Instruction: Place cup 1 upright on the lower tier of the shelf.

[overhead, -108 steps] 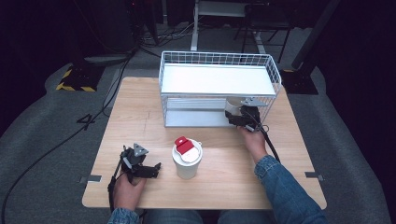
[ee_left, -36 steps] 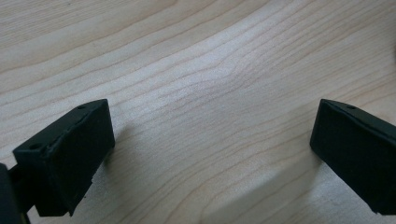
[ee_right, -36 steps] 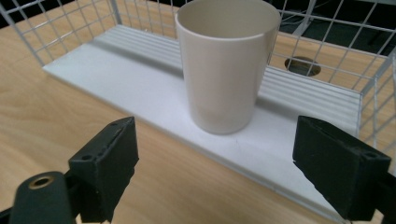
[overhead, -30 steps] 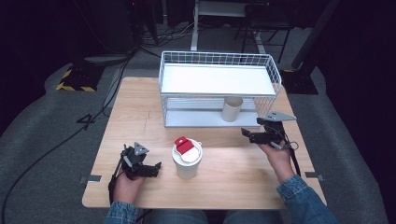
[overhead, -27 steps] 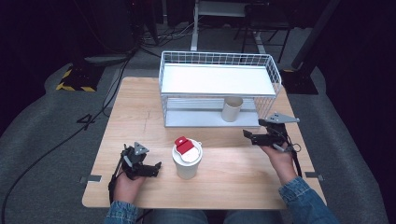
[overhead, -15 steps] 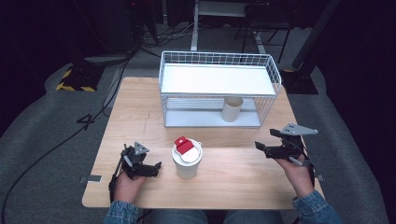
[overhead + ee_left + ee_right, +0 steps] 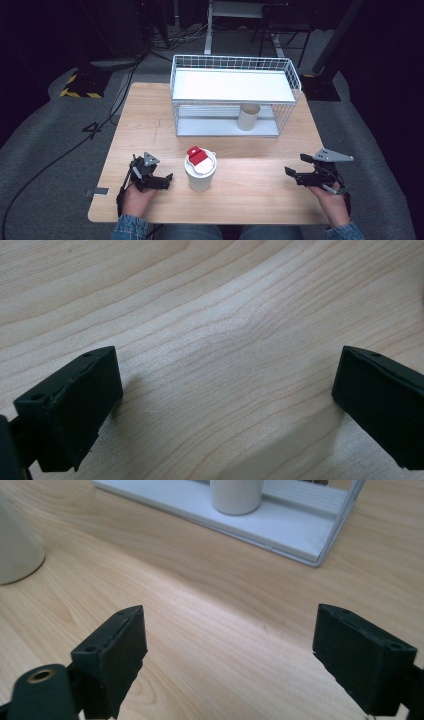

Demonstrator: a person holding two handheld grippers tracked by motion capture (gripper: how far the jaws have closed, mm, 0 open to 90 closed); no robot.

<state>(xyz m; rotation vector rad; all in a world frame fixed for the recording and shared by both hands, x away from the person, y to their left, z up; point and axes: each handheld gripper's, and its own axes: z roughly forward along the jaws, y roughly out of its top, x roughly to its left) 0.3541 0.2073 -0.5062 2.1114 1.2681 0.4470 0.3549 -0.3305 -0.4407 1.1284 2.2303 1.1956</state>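
Overall, the wooden table (image 7: 150,115) carries a white wire rack (image 7: 235,85) at its far side. Inside the rack's lower shelf stands a beige cup (image 7: 248,116), upright. A lidded white cup (image 7: 200,171) sits near the front edge. Right gripper (image 7: 296,173) rests at the table's right, jaws spread wide, empty. Left gripper (image 7: 169,181), just beside the lidded cup, is likewise wide, holding nothing.

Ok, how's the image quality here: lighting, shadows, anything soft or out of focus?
High view: the table is evenly lit against dark surroundings, slightly soft overall. Left gripper view: wood grain is sharp, with soft shadows beside each jaw of the left gripper. Right gripper view: the right gripper is crisp, while the small cup on the rack looks a little soft.
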